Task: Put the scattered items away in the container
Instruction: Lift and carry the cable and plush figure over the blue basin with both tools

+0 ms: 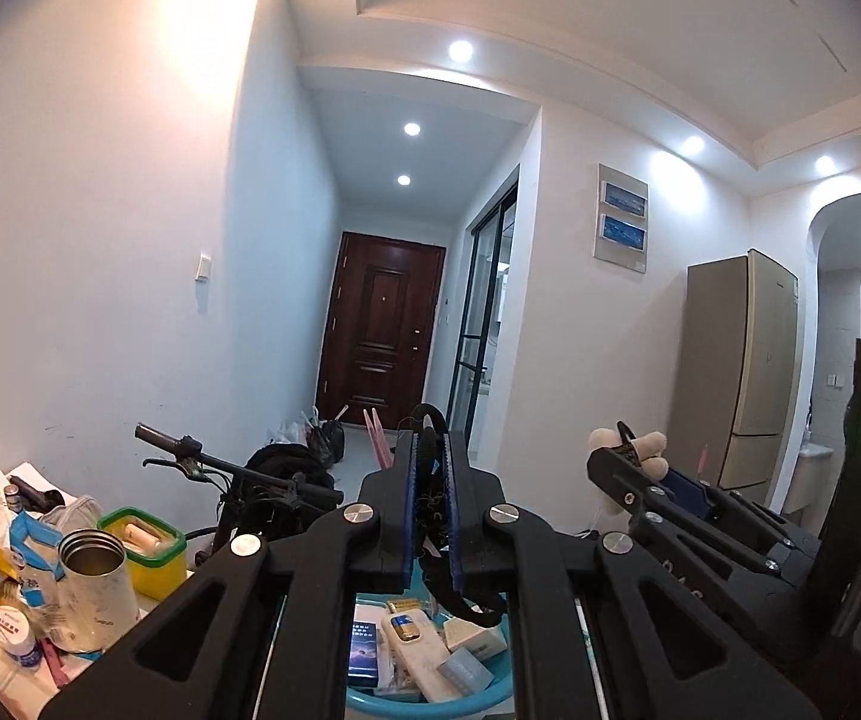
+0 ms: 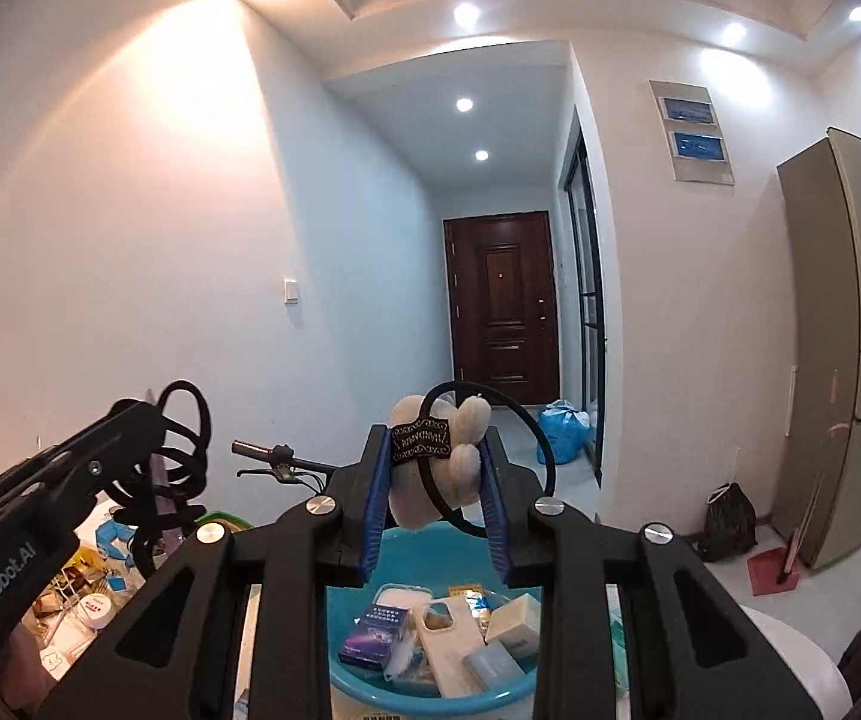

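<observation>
My left gripper [image 1: 432,468] is shut on a bundle of black hair ties [image 1: 430,510] and holds it above the blue basin [image 1: 370,705]; the bundle also shows in the right wrist view [image 2: 181,450]. My right gripper [image 2: 436,468] is shut on a black hair tie with cream fluffy pompoms [image 2: 463,444], also above the basin [image 2: 346,678]. The basin holds a dark blue box [image 2: 373,636], a white phone case [image 2: 448,648] and small boxes.
A cluttered table at left carries a steel cup [image 1: 97,582], a yellow-green box [image 1: 145,543], a white jar [image 1: 13,630] and papers. A bicycle handlebar [image 1: 232,471] stands behind. A fridge [image 2: 850,348] is at right, a door [image 2: 505,300] down the hallway.
</observation>
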`<act>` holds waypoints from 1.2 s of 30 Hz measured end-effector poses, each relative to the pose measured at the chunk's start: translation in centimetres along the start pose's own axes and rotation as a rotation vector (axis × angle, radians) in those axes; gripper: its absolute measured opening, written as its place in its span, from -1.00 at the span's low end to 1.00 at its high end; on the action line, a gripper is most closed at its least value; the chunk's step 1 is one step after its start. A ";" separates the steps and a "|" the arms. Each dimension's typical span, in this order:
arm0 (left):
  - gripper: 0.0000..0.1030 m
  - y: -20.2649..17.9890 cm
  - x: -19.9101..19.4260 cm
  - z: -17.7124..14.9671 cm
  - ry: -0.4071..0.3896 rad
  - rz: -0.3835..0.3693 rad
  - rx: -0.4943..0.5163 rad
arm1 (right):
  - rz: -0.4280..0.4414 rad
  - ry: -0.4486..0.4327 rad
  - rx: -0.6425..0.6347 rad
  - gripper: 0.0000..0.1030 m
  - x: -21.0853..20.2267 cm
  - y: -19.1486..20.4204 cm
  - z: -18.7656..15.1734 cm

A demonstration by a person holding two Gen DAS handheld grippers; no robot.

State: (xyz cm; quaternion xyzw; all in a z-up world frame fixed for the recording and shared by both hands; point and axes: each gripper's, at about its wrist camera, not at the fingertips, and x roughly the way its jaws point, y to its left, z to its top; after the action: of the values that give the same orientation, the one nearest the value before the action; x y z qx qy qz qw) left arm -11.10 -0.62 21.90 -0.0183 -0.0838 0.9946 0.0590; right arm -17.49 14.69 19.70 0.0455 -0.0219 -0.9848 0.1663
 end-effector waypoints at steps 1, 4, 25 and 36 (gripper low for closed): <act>-0.83 0.1 0.5 0.0 0.002 0.005 -0.001 | -0.003 0.000 0.003 -0.47 0.4 -0.2 0.0; -0.83 0.1 2.0 -0.2 0.012 0.010 0.004 | -0.012 0.008 0.010 -0.47 1.6 -0.8 0.2; -0.83 1.8 12.3 -6.0 0.245 0.039 0.010 | -0.021 0.154 0.033 -0.47 7.5 -4.1 -3.9; -0.83 4.2 19.7 -11.8 0.487 0.079 -0.035 | -0.058 0.333 0.066 -0.47 12.7 -7.0 -7.6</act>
State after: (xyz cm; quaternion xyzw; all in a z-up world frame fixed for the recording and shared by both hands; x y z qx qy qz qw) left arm -30.61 -0.38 9.02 -0.2619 -0.0837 0.9607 0.0383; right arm -31.00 16.93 10.68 0.2140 -0.0251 -0.9668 0.1375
